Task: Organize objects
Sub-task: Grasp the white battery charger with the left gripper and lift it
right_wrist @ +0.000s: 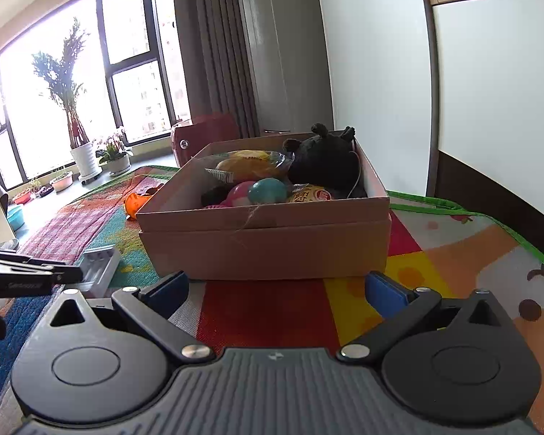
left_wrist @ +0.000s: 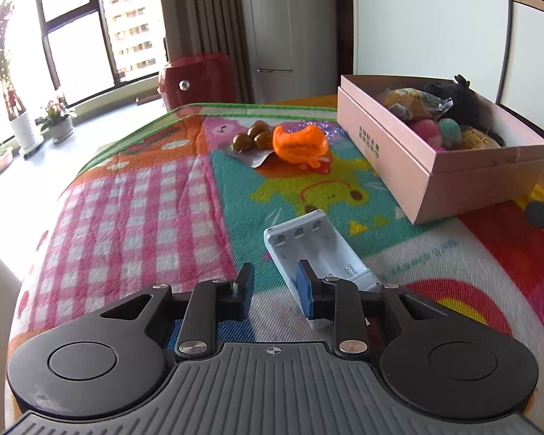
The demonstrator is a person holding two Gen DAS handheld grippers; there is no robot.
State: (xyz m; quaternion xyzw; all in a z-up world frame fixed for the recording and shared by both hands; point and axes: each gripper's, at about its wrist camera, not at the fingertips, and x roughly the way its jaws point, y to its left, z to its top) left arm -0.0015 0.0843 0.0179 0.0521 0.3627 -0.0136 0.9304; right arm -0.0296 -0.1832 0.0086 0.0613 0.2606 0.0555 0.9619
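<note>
Your left gripper [left_wrist: 275, 286], jaws slightly parted and empty, sits over the white battery holder [left_wrist: 317, 253] at six o'clock from the pink box [left_wrist: 435, 166]; next, close on it.

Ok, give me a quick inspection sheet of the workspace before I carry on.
Surface: colourful patchwork blanket, green-edged, covers the worktop.
Job's things: pink box holds a black plush toy, pink and teal balls and wrapped snacks; white battery holder lies empty on the blanket beside the box; orange toy and brown round pieces lie further back.
Clutter: nothing seen beyond those.
Grippers: left gripper open, one pad against the battery holder's edge, nothing clamped; right gripper open and empty, facing the box.
Cables: thin white cord at the plush toy.
Surroundings: windows, potted plants, curtain, red case, white wall.
</note>
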